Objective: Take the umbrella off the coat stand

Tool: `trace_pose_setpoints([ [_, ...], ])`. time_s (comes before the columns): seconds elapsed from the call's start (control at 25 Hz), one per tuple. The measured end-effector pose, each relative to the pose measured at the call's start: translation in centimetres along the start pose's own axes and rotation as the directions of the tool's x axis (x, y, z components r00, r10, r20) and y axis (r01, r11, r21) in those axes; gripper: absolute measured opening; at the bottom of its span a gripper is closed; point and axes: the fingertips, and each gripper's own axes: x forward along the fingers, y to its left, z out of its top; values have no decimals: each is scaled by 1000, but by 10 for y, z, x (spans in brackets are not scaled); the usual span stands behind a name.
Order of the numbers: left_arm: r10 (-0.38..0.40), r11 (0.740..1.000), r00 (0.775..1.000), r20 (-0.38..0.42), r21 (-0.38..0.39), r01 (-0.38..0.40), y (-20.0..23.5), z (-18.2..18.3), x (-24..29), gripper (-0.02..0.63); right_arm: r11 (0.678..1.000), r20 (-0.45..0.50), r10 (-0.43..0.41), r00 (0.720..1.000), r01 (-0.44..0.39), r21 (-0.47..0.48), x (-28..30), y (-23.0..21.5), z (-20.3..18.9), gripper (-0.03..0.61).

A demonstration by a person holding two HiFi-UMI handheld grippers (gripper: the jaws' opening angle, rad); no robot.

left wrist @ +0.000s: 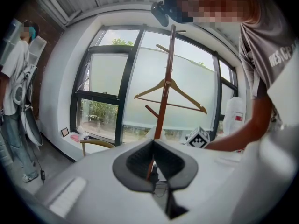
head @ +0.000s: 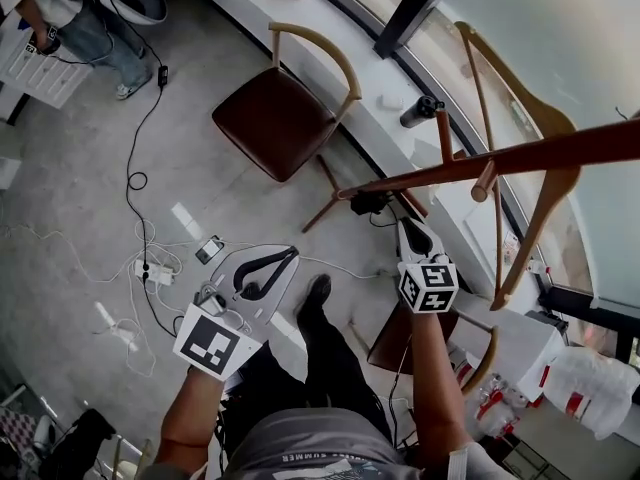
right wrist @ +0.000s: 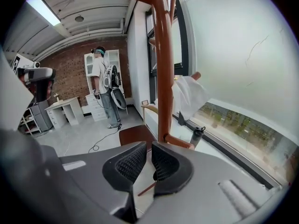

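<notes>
The red-brown wooden coat stand [head: 480,173] runs across the right of the head view, and a wooden hanger [head: 540,233] hangs on it. My right gripper [head: 408,224] is low beside the pole [right wrist: 162,78]; its pads stand a narrow gap apart with nothing between them [right wrist: 148,148]. My left gripper [head: 296,252] is further left and faces the pole [left wrist: 166,78] and hanger [left wrist: 187,94] from a distance. Its tips meet [left wrist: 153,143] and hold nothing. A white cloth-like thing [right wrist: 187,97] hangs off a peg. I cannot make out an umbrella in any view.
A brown chair [head: 275,118] stands by the window sill, which holds a black bottle [head: 420,111]. Another chair [head: 400,340] is under my right arm. Cables and a power strip [head: 150,268] lie on the floor. A person [head: 90,18] stands far left; white jugs [head: 590,388] sit lower right.
</notes>
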Motion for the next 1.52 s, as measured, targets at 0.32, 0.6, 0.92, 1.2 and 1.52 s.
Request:
trace_pose_setpoints([
  [0.32, 7, 999, 999, -37, -37, -9, 12, -28, 11, 0, 999, -55, -28, 998, 29, 17, 52, -22, -38, 87],
  [0.6, 15, 999, 999, -50, -45, -18, 23, -44, 17, 0, 998, -118, -65, 991, 66, 2, 92, -35, -71, 172],
  [0.92, 32, 997, 997, -71, -64, -37, 30, -63, 19, 0, 999, -165, -49, 985, 47, -15, 128, -50, -102, 207],
  [1.2, 31, 997, 996, -89, -63, -37, 28, -71, 20, 0, 1000, -151, -3, 989, -2, -30, 147, -52, -105, 201],
  [1.52, 26, 997, 995, -94, -63, -32, 24, -72, 24, 0, 997, -174, 8, 985, -21, -73, 160, -48, -106, 158],
])
